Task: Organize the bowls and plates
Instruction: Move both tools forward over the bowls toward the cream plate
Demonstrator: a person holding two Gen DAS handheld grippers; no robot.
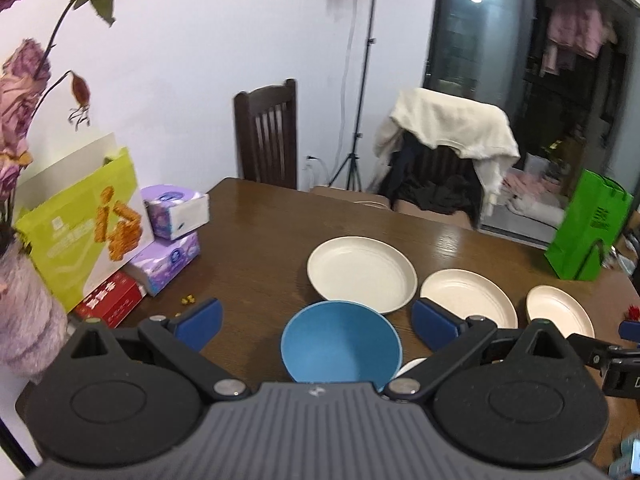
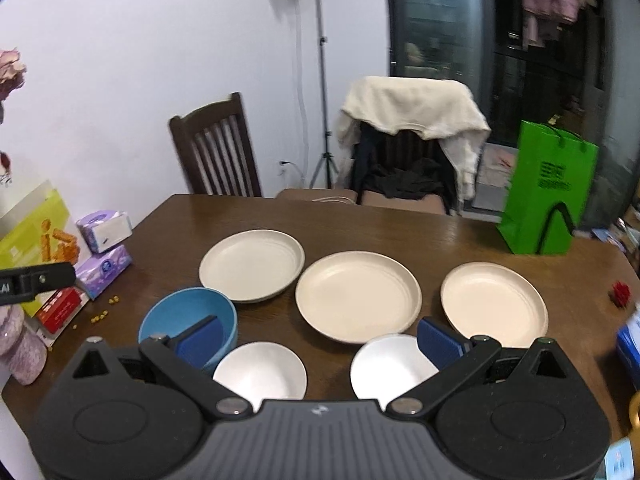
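Note:
Three cream plates lie in a row on the brown table: left (image 2: 252, 265), middle (image 2: 358, 295) and right (image 2: 494, 303). They also show in the left wrist view (image 1: 362, 273) (image 1: 466, 296) (image 1: 558, 315). A blue bowl (image 2: 188, 318) (image 1: 340, 344) stands at the front left. Two white bowls (image 2: 260, 370) (image 2: 394, 366) stand at the front. My left gripper (image 1: 318, 322) is open above the blue bowl, holding nothing. My right gripper (image 2: 320, 340) is open above the white bowls, holding nothing.
Tissue packs (image 2: 104, 248), a yellow-green box (image 1: 80, 224) and a red box (image 1: 108, 298) crowd the table's left edge beside a vase of dried flowers (image 1: 24, 320). A green bag (image 2: 548, 190) stands at the back right. Two chairs (image 2: 216, 152) stand behind the table.

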